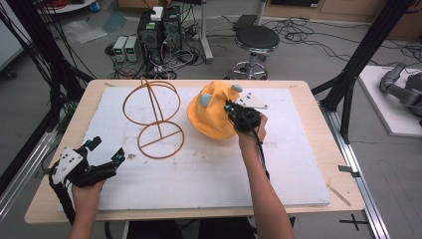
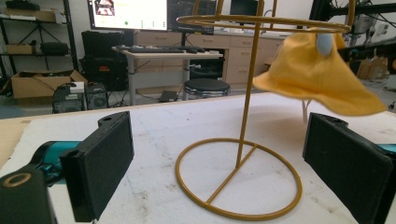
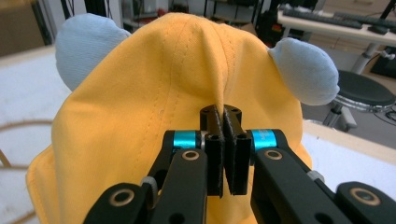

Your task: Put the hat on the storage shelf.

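Note:
A yellow fabric hat (image 1: pixel 211 117) with two pale blue ears is lifted off the white board, right of the middle. My right gripper (image 1: pixel 233 110) is shut on a fold of its cloth; in the right gripper view the jaws (image 3: pixel 223 114) pinch the hat (image 3: pixel 140 102) at a seam. A gold wire stand (image 1: pixel 158 119) with a round base and upper hoops stands left of the hat. My left gripper (image 1: pixel 107 148) rests open near the front left of the board, with nothing between its jaws. In the left gripper view the stand (image 2: pixel 243 116) rises ahead, and the hat (image 2: pixel 313 74) hangs at the upper right.
A white foam board (image 1: pixel 209 169) covers most of the wooden table (image 1: pixel 318 114). Beyond the far edge are a black stool (image 1: pixel 256 40), computer boxes (image 1: pixel 159 30) and cables on the floor. Black frame posts (image 1: pixel 363 55) stand at both sides.

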